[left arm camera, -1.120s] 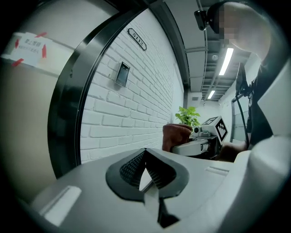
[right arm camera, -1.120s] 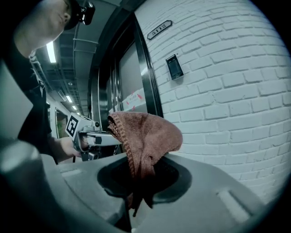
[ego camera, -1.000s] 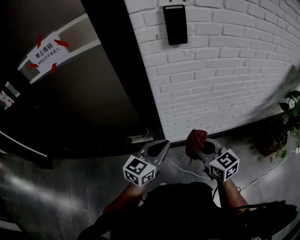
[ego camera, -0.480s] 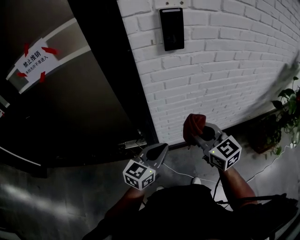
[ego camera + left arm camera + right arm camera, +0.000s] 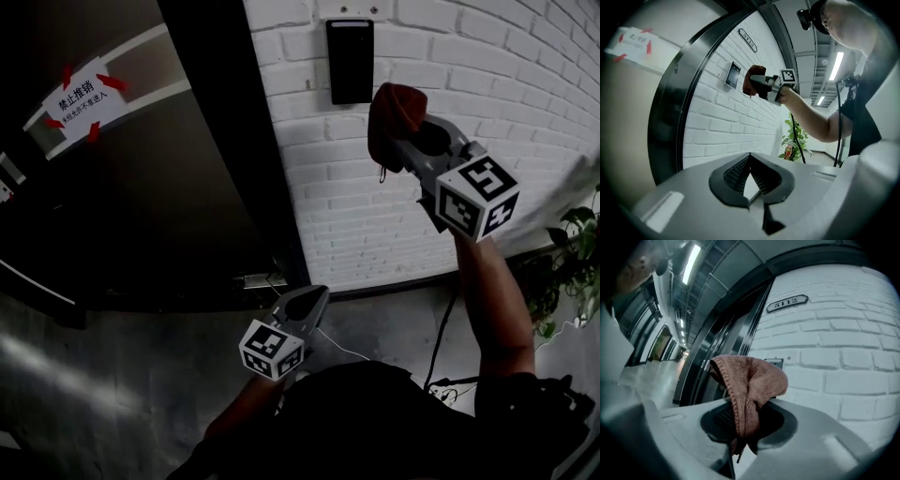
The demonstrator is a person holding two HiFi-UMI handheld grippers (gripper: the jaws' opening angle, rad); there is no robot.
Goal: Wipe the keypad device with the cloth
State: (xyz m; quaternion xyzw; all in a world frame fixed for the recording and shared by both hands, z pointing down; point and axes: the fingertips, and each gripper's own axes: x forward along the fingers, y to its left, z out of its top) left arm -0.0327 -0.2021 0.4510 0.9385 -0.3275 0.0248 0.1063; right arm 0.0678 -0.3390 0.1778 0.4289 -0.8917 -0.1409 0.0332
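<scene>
Raised to upper ctr, right gripper [image 5: 397, 131] pinches cloth [image 5: 388, 111] beside keypad device [image 5: 350, 61]; left gripper [image 5: 317, 298] closed, empty; thin pinch may slip w/ pressure.

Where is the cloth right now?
In the head view the cloth sits high, clamped in the right gripper, just right of the black keypad on the white brick wall.

The right gripper [image 5: 405, 141], on a raised, outstretched arm, is clamped on the cloth [image 5: 389, 112] just right of the keypad device [image 5: 350, 61]. The left gripper [image 5: 312, 302] hangs well below it, jaws together and empty.
</scene>
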